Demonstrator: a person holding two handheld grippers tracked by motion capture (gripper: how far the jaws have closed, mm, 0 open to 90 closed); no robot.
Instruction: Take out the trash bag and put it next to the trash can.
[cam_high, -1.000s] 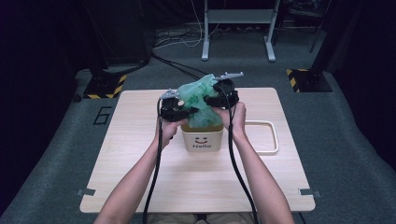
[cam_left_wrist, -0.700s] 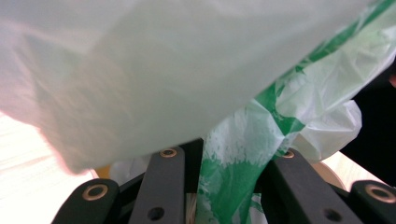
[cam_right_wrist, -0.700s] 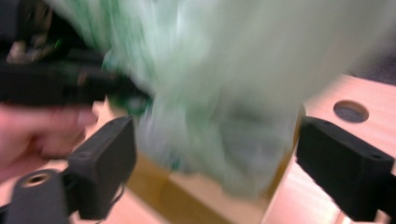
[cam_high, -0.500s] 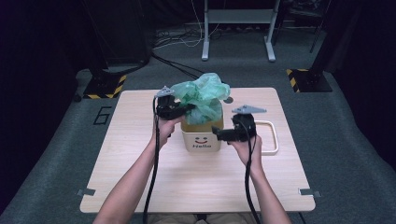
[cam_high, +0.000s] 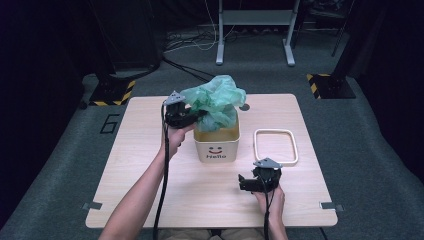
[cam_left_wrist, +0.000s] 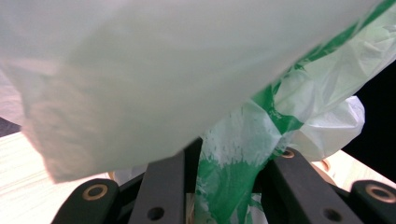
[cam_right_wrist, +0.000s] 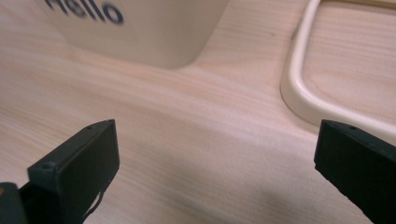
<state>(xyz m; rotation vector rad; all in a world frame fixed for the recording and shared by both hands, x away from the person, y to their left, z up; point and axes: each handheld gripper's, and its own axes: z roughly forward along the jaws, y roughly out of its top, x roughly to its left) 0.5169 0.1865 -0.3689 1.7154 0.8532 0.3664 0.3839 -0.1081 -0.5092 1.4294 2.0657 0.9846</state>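
Right gripper (cam_high: 248, 183) jaws just opened, empty, dropped to the bench (cam_high: 150, 200); left gripper (cam_high: 196, 116) alone clamps the crumpled green plastic bag (cam_high: 216, 100) above the cream bin (cam_high: 217, 145).

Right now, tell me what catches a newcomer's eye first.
The green bag billows out of the cream bin at mid-table, pinched at its left edge by the left tool. Right of the bin lies a cream ring. The right tool sits low near the front edge, jaws wide and holding nothing.
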